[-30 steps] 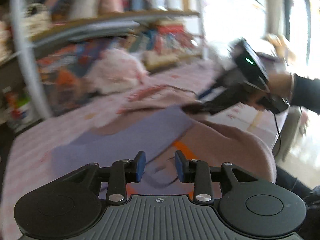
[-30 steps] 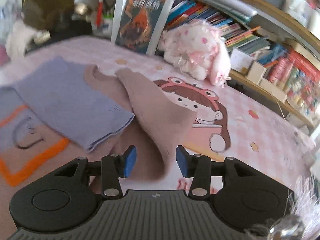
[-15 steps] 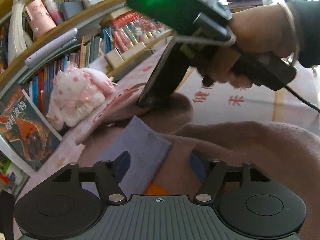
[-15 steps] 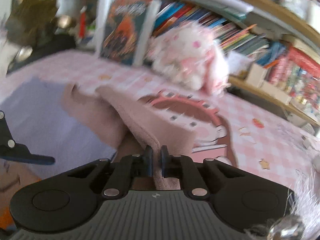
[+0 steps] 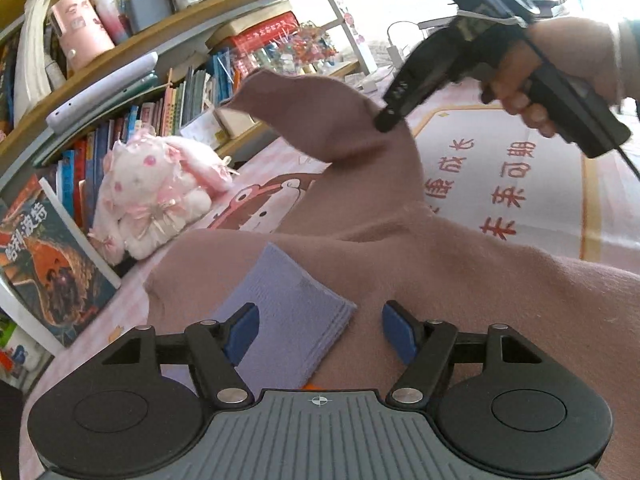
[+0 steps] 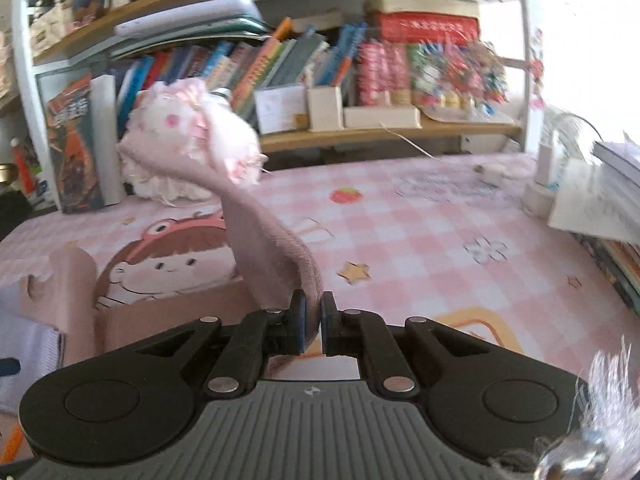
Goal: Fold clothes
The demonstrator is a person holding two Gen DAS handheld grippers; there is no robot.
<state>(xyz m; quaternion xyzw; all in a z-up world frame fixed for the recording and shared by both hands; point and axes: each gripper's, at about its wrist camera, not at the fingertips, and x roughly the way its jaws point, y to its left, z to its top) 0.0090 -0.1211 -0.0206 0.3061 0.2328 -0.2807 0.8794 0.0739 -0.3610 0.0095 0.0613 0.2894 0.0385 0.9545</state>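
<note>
The right gripper is pinching a sleeve of the dusty-pink sweater, its jaws pressed together on the cloth with only the fabric's thickness between them. In the left wrist view the sleeve is standing lifted clear of the pink checked bed cover, with its loose cuff end drooping to the left of the grip point. The left gripper is hovering with its jaws spread wide over the near part of the garment, holding nothing; a lilac knitted panel of cloth is lying between and just beyond its pads, resting on the pink body.

The sweater's body is lying spread on the bed, near the cameras, with the lifted sleeve rising from its far right side. A plush toy is sitting at the far left beside the bookshelf, well apart from the garment.

Handling assessment: the material appears soft, thick and fleecy, light enough for a two-finger pinch to carry a sleeve, and fully limp, as the hanging cuff is showing. It is not fragile and looks unlikely to slip. The sound places to take hold are edges and seams: cuff, shoulder seam, hem corners. A mid-panel pinch would probably gather both layers. Whether the lilac piece is part of the sweater or a separate garment cannot be told.
</note>
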